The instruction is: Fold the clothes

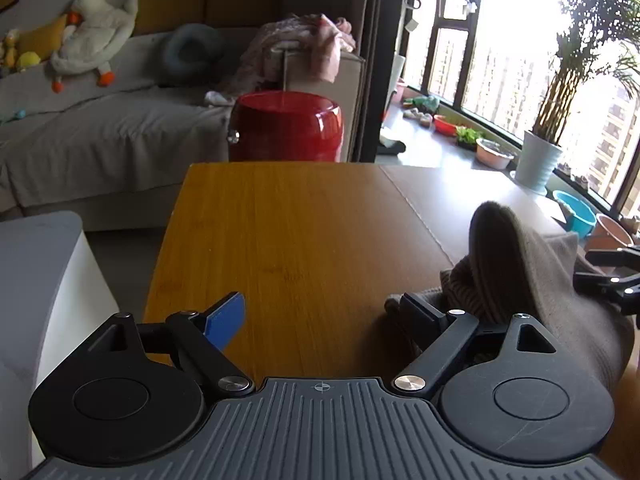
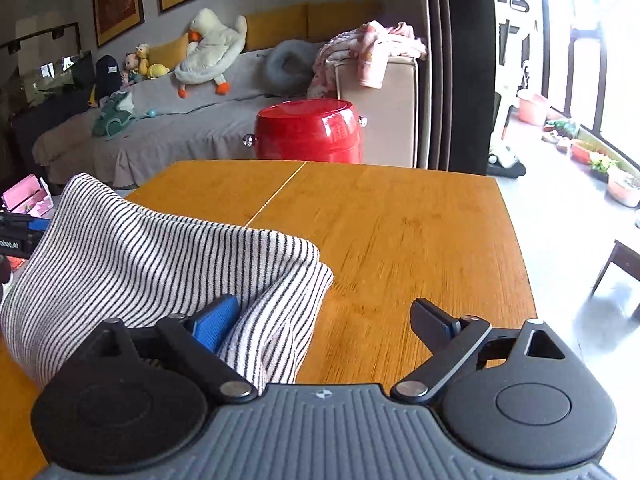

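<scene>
A black-and-white striped garment [image 2: 132,256] lies bunched on the wooden table [image 2: 400,224], between the two grippers. In the left wrist view it shows as a dim brownish heap [image 1: 516,280] at the right. My left gripper [image 1: 320,316] is open, its right finger [image 1: 420,312] against the cloth's edge, nothing between its fingers. My right gripper [image 2: 324,320] is open, its blue-padded left finger [image 2: 216,324] resting on the striped cloth. The right gripper's fingers show at the right edge of the left wrist view [image 1: 612,280].
A red drum-shaped stool [image 2: 310,130] stands beyond the table's far edge. Behind it is a grey sofa [image 2: 168,128] with plush toys and pink clothes [image 2: 368,52] on its arm. A white box [image 1: 40,280] stands left of the table. Plant pots line the window.
</scene>
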